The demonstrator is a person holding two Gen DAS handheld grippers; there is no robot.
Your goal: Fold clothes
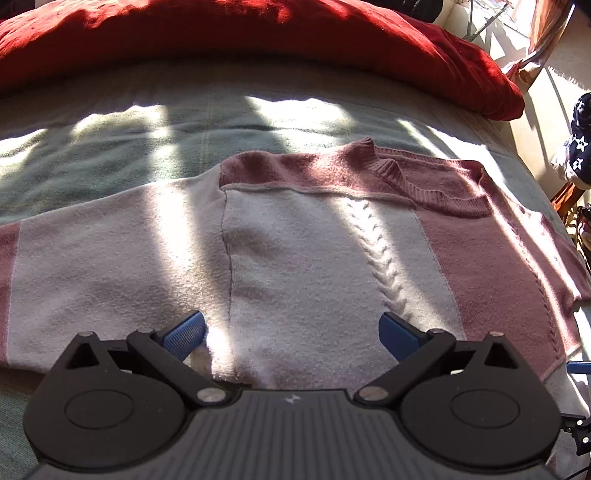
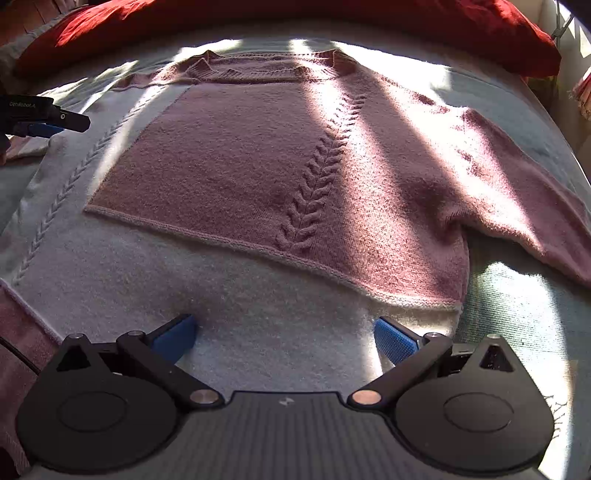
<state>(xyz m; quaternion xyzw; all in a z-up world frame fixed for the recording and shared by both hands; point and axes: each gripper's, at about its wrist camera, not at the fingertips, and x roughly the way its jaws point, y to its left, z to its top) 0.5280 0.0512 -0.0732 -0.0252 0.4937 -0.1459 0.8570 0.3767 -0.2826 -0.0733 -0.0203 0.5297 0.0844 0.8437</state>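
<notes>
A knitted sweater in dusty pink and cream lies flat on the bed, collar at the far end, a braided cable line down the front. In the left wrist view the sweater shows its cream left part and sleeve. My left gripper is open and empty just above the cream hem area. My right gripper is open and empty over the cream bottom band near the sweater's lower right corner. The left gripper also shows at the left edge of the right wrist view.
The sweater rests on a pale green blanket. A red pillow lies along the far side of the bed. The bed's right edge is close to my right gripper. Star-patterned cloth hangs at the right.
</notes>
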